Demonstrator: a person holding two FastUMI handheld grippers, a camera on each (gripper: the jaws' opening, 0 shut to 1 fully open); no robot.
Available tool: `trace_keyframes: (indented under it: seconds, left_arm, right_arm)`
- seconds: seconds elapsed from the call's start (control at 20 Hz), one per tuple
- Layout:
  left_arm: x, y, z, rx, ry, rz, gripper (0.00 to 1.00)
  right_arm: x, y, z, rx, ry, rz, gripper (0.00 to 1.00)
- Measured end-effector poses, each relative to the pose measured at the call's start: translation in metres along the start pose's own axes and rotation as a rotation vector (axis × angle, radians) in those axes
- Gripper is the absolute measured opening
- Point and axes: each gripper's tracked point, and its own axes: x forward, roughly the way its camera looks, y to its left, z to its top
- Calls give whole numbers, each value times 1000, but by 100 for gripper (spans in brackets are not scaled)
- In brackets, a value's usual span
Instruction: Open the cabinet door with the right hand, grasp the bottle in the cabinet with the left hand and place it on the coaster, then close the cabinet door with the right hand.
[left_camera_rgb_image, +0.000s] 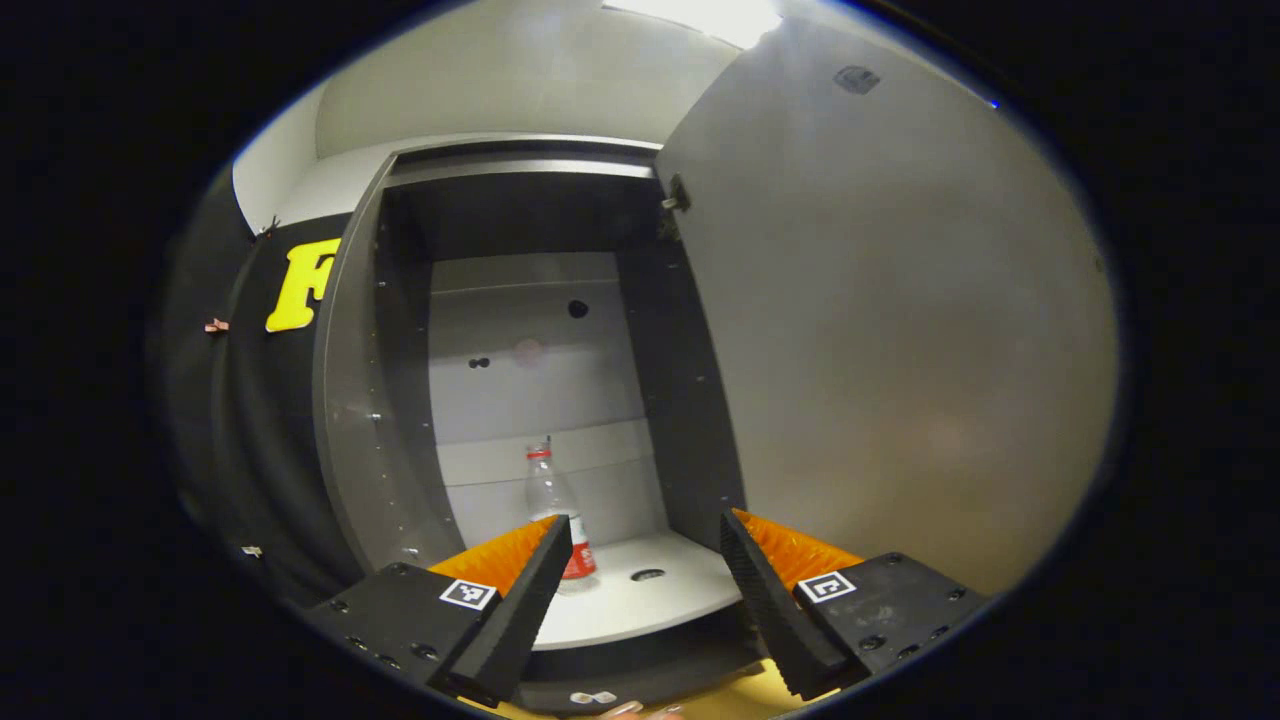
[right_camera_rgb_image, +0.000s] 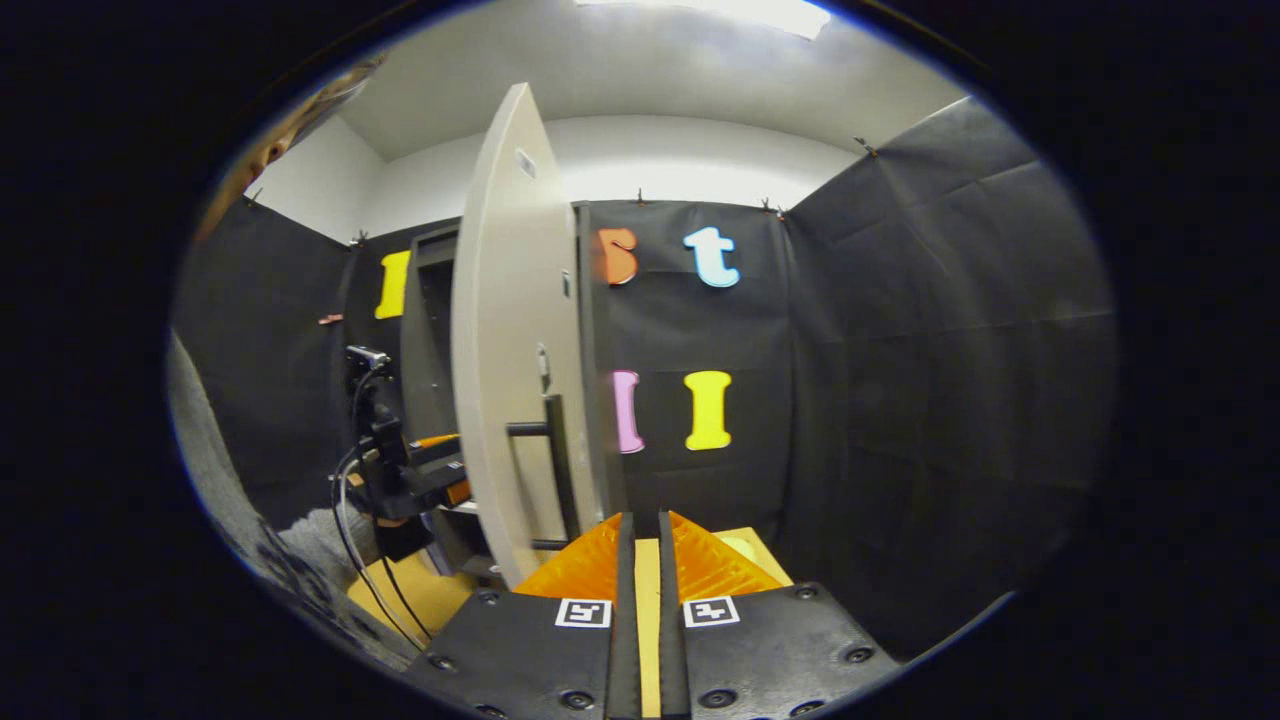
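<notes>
L gripper (left_camera_rgb_image: 645, 535) jaws wide, facing bottle (left_camera_rgb_image: 556, 505): looks clear, light, prob. slippery plastic; grip mid-body; R gripper (right_camera_rgb_image: 640, 530) nearly closed, empty.

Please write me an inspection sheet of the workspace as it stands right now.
Surface: yellow tabletop, bare where seen.
Job's things: cabinet door swung open, bar handle on its outer face; clear bottle with red cap upright on the cabinet shelf; coaster not identifiable.
Clutter: nothing seen.
Grippers: left gripper open, aimed at the bottle, not touching it; right gripper fingers nearly together, holding nothing, beside the door.
Cables: black cables hanging from the left gripper.
Surroundings: black cloth booth walls, white ceiling, a person's grey sleeve.
</notes>
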Motion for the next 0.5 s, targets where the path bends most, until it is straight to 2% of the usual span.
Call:
trace_keyframes:
  seconds: [0.1, 0.15, 0.2, 0.25, 0.3, 0.4, 0.5]
  left_arm:
    - [22, 15, -7, -6, -1, 29, 93]
    - [34, 24, -12, -12, 7, 46, 93]
    - [45, 33, -20, -23, 15, 62, 94]
    - [57, 41, -25, -37, 22, 71, 99]
    - [69, 46, -31, -45, 27, 78, 94]
    - [90, 57, -42, -49, 40, 94, 94]
    - [112, 65, -58, -61, 62, 100, 94]
  right_arm:
    - [4, -12, -7, -13, 14, -49, 12]
    - [7, -16, -7, -18, 13, -64, 23]
    - [11, -23, -4, -21, 6, -84, 29]
    - [19, -30, -4, -21, -3, -107, 42]
    - [22, -41, -3, -22, -11, -141, 61]
    - [33, -65, -1, -38, -31, -222, 99]
    - [36, -79, 3, -46, -54, -289, 98]
